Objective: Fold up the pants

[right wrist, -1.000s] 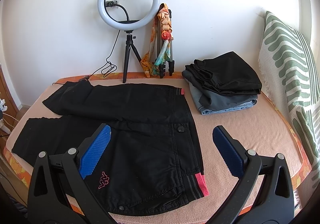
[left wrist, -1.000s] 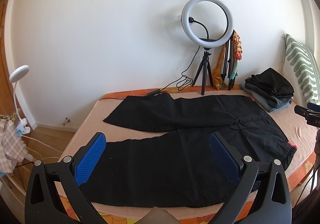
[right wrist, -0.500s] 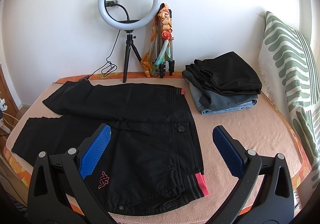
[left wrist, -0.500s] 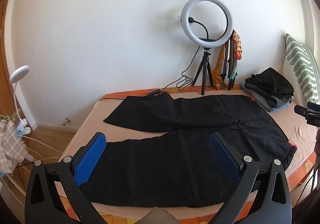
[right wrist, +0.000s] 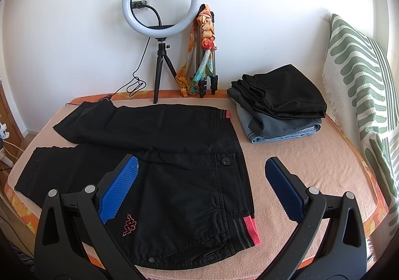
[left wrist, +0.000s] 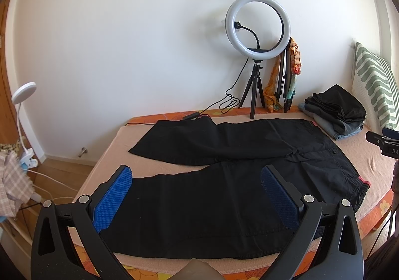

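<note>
- left gripper (left wrist: pixel 197 195): jaws spread wide, nothing between them, blue ribbed pads (left wrist: pixel 113 199) facing inward, black finger frames low in view, held level and aimed forward
- right gripper (right wrist: pixel 199 186): jaws also spread wide, empty, blue pads (right wrist: pixel 119 190) facing each other, black frames at bottom of view
- right gripper tip seen at far right edge of left wrist view, beside left one

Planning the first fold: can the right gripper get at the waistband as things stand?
Probably yes: the right gripper is open above the pants, and nothing covers the waistband.
</note>
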`<state>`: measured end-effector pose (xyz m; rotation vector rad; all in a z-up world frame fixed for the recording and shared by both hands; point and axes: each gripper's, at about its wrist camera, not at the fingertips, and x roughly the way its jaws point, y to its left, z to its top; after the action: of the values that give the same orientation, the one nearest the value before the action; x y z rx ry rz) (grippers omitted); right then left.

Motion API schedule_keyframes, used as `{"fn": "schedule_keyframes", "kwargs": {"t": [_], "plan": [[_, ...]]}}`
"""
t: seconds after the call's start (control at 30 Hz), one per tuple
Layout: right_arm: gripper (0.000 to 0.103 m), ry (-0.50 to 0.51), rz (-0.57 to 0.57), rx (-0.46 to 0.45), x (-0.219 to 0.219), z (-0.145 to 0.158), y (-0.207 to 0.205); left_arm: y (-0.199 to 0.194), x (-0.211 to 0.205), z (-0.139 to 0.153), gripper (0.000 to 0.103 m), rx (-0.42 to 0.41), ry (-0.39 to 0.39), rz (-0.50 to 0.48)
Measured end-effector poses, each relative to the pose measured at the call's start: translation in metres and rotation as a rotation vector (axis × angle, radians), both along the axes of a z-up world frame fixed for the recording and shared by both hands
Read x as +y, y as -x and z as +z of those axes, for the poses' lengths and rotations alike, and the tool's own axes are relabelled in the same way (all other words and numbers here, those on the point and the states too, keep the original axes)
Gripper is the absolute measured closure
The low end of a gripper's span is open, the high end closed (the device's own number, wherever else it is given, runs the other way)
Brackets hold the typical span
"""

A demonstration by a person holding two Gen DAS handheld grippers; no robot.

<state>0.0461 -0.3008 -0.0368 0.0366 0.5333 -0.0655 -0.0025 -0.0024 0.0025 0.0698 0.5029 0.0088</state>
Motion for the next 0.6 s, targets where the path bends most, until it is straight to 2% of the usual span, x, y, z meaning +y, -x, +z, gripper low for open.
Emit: {"fn": "schedule_keyframes", "kwargs": {"t": [0.6], "plan": [[0.0,-0.005,-0.002,0.002,-0.0004,-0.0016,-0.0024,-0.0024,0.0007,-0.0049,0.001,0.011,-0.008,0.008]]}}
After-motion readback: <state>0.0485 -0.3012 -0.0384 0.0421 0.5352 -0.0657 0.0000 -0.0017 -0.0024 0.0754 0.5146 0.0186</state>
